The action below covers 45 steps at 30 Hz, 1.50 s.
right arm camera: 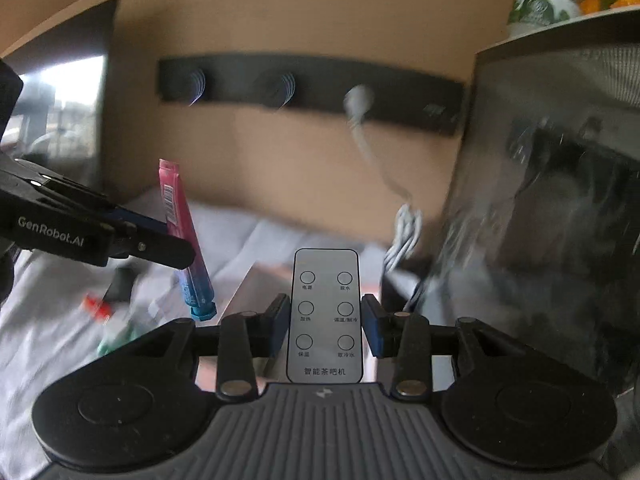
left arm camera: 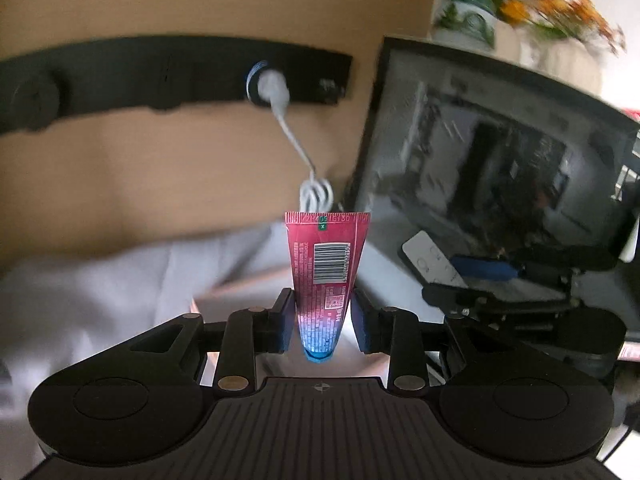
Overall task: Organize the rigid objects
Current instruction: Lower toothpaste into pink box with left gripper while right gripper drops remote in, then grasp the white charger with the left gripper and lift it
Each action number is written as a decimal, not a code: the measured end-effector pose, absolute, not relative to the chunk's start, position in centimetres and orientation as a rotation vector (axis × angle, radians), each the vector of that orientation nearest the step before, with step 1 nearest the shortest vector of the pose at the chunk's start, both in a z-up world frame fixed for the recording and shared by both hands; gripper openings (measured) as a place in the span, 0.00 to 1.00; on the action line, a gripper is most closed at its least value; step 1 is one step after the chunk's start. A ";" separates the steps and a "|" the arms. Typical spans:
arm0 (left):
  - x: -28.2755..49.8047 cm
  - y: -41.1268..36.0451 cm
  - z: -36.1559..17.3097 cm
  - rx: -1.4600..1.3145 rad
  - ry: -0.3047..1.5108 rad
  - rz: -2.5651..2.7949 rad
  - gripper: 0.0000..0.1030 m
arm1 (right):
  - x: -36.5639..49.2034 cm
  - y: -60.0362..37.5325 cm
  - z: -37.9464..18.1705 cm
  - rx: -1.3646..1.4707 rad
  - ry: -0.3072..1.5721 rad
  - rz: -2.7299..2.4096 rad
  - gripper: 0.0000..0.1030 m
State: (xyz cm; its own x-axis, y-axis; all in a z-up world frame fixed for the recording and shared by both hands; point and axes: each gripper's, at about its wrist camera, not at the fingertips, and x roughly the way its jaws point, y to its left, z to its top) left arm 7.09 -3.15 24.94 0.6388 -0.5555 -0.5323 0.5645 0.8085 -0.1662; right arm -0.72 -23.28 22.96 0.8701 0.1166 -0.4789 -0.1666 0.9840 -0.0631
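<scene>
My left gripper is shut on a red and blue toothpaste tube, crimped end up, cap toward the camera, held in the air. The tube and the left gripper also show at the left of the right wrist view. My right gripper is shut on a grey remote control with six round buttons, held flat. The remote and the right gripper appear at the right in the left wrist view.
A white cloth covers the surface, with a black item, a red-capped item and a green item. A black wall rail holds a white cable. A dark appliance stands right.
</scene>
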 end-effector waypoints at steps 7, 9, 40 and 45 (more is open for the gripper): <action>12.4 -4.3 23.6 -0.039 0.660 -0.572 0.34 | 4.1 -23.8 22.1 -0.055 0.519 0.125 0.47; 12.4 -3.8 22.6 -0.058 0.675 -0.570 0.34 | 3.7 -23.7 21.0 -0.042 0.529 0.136 0.52; -0.6 16.2 8.4 -0.221 0.808 -0.044 0.34 | -5.2 -13.7 12.2 -0.220 0.753 0.325 0.57; 0.5 16.5 8.9 -0.202 0.809 -0.115 0.34 | -5.4 -14.2 12.1 -0.223 0.760 0.281 0.57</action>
State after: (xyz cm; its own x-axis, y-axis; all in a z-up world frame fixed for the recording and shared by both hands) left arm 0.45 16.52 8.88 0.6855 -0.1791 -0.7057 0.0250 0.9745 -0.2231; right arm -5.41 -14.20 12.10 0.6907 0.1689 -0.7031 -0.3286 0.9395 -0.0971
